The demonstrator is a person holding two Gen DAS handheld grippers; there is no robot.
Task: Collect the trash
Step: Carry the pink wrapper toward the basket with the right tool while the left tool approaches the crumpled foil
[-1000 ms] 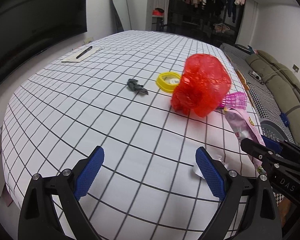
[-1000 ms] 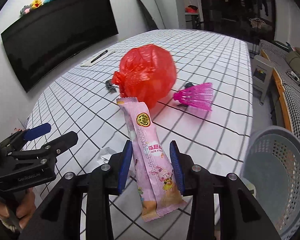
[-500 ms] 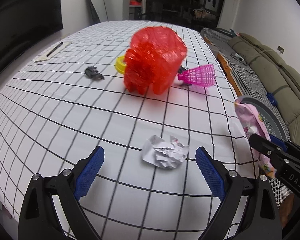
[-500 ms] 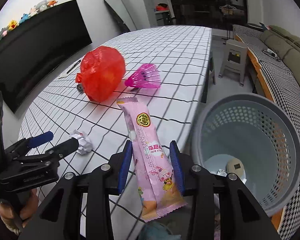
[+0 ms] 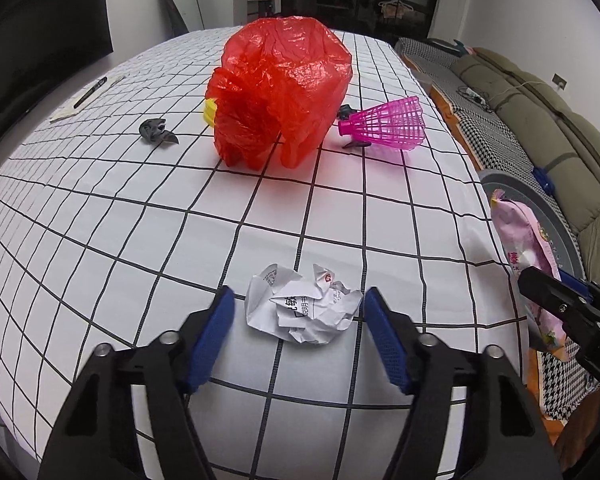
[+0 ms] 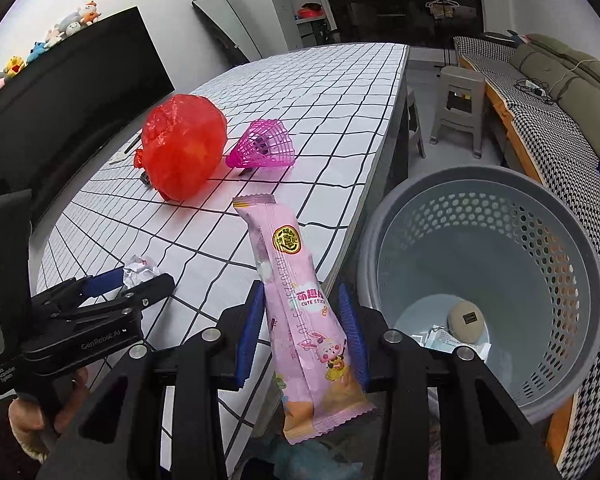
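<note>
My right gripper [image 6: 302,334] is shut on a pink snack wrapper [image 6: 296,300] and holds it upright beside the table's edge, just left of the grey perforated trash basket [image 6: 560,264]. The wrapper also shows in the left wrist view [image 5: 526,248]. My left gripper [image 5: 298,326] is open, its blue pads on either side of a crumpled white paper ball [image 5: 302,306] on the checked tablecloth [image 5: 100,216]. The paper ball also shows in the right wrist view [image 6: 140,270], between the left gripper's fingers [image 6: 104,280].
A red plastic bag [image 5: 278,90], a pink mesh shuttlecock [image 5: 388,124], a grey scrap [image 5: 154,130] and a yellow ring [image 5: 209,112] lie farther back. A pen on paper [image 5: 86,94] lies at the far left. The basket holds some trash [image 6: 464,320]. A stool [image 6: 458,108] stands beyond.
My left gripper has moved forward to straddle the paper ball and its jaws have narrowed. My right gripper has carried the wrapper closer to the basket.
</note>
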